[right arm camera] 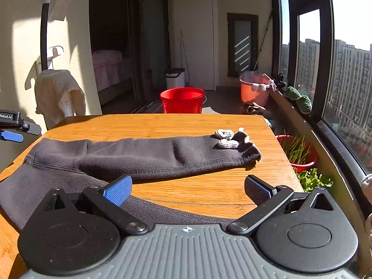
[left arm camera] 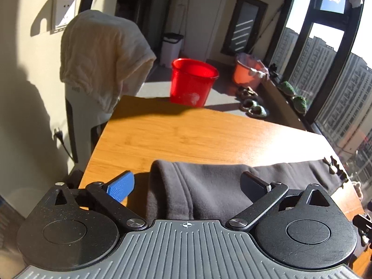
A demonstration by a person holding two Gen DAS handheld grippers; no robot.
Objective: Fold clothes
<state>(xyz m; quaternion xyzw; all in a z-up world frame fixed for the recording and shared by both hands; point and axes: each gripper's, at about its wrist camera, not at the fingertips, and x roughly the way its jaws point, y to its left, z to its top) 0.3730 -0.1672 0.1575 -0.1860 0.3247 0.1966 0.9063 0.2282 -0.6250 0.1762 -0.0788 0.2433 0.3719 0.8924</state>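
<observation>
One dark garment (right arm camera: 144, 155) (perhaps leggings) — two buckets (right arm camera: 182, 100).

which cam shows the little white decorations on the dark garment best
The right wrist view: the white decorations lie sunlit and unobstructed on the dark garment. The left wrist view catches them only small and shadowed at the garment's far right edge.

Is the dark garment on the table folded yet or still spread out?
Partly folded: the dark garment lies in a long doubled band across the wooden table, with another layer running under the open right claw.
</observation>
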